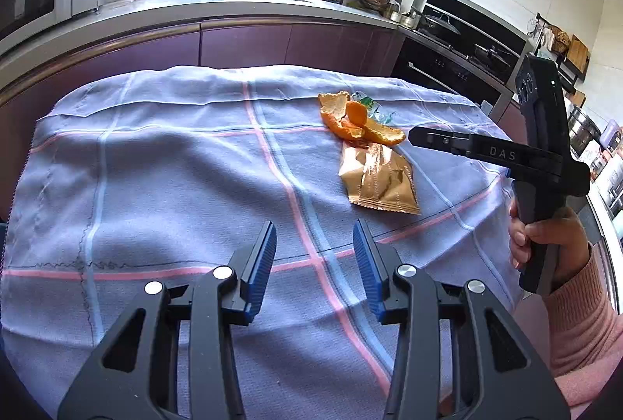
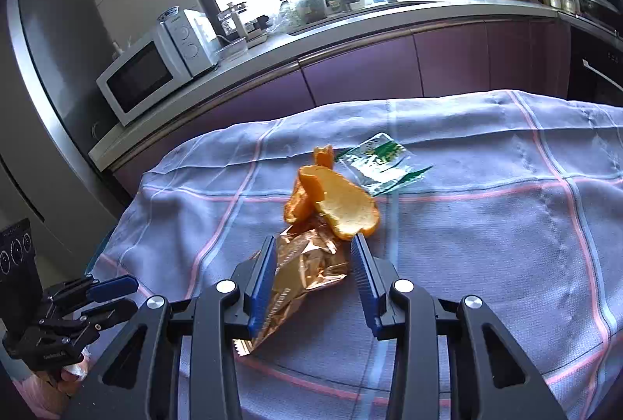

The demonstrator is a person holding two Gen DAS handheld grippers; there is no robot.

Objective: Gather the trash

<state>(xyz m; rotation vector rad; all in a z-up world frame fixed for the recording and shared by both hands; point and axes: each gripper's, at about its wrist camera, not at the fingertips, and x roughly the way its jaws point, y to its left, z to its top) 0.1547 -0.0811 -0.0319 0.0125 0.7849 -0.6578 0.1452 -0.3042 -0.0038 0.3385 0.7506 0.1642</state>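
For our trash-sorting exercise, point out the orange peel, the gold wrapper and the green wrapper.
orange peel (image 2: 342, 206), right wrist view, pale inner side.
gold wrapper (image 1: 379, 182), left wrist view, crinkled middle.
green wrapper (image 2: 379, 163), right wrist view, printed middle.

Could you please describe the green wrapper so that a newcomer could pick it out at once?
Start at the checked tablecloth and find the small trash pile. The orange peel is in the middle; the green wrapper lies flat just beyond it. It is clear plastic with green-and-white print, unlike the crumpled gold wrapper.

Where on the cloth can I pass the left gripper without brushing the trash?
The checked cloth is bare left of the pink-and-blue stripe. Crowded on its right: orange peel, gold wrapper, green-and-white wrapper, right gripper hovering there.
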